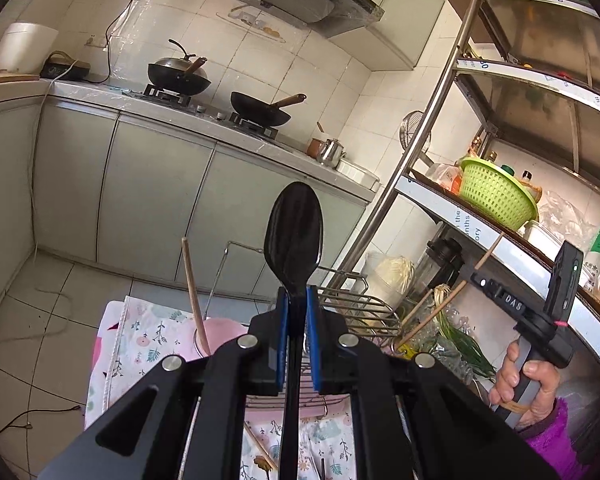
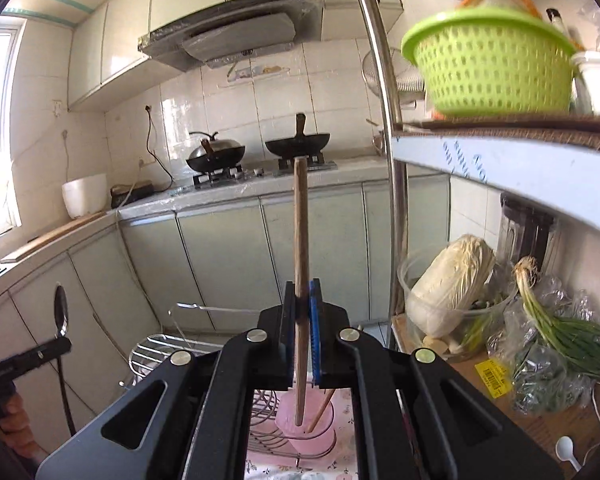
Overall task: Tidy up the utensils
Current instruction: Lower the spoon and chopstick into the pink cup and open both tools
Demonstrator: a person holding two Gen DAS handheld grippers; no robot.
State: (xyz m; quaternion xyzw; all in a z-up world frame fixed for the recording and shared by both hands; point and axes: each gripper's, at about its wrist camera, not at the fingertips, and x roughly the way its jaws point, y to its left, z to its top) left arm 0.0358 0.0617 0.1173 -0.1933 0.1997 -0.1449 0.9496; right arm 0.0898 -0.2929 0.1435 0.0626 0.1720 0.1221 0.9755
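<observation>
In the left wrist view, the left gripper (image 1: 296, 312) pinches a black spoon (image 1: 294, 236) by its neck between blue pads, bowl upright toward 12 o'clock. The spoon's handle runs down behind the gripper body and leaves the frame at 6 o'clock, so its end is cut off. At 7 o'clock of the jaws a pink cup (image 1: 216, 334) is half hidden by the gripper frame; a wooden chopstick (image 1: 194, 296) stands in it, leaning slightly. A wire rack (image 1: 356, 308) at 3 o'clock is partly covered too. The floral cloth (image 1: 148, 336) lies beneath. At 4 o'clock the right gripper (image 1: 476, 274) appears side-on, holding a thin wooden stick (image 1: 448, 296); its fingers are hard to make out.

In the right wrist view, the right gripper (image 2: 302, 304) clamps a long wooden chopstick (image 2: 301, 236), upright, its lower tip over the pink cup (image 2: 304, 424), where another stick (image 2: 320, 410) leans. The cup's base is blurred. At 9 o'clock the left gripper (image 2: 48, 346) holds the spoon (image 2: 61, 316), its body cut off by the edge.
</observation>
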